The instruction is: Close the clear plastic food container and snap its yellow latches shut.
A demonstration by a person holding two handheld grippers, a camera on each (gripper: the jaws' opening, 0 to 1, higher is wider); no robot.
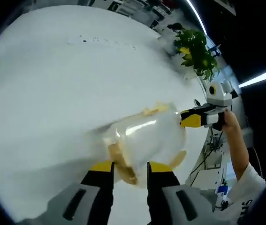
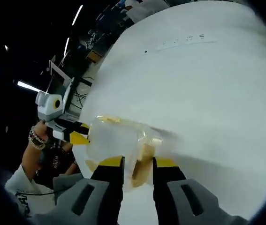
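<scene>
The clear plastic food container with yellow latches (image 1: pixel 144 140) is smeared by motion blur, so I cannot tell if its latches are snapped. The small dark marks (image 1: pixel 95 40) on the white surface (image 1: pixel 53 93) are too small to read.

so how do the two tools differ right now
The left tool meets the container at one latch end, the right tool at the opposite end. The left hand wears beaded bracelets; the right hand shows a bare wrist. Shared: both tools have black jaws with yellow tips, set apart around the container's end.
</scene>
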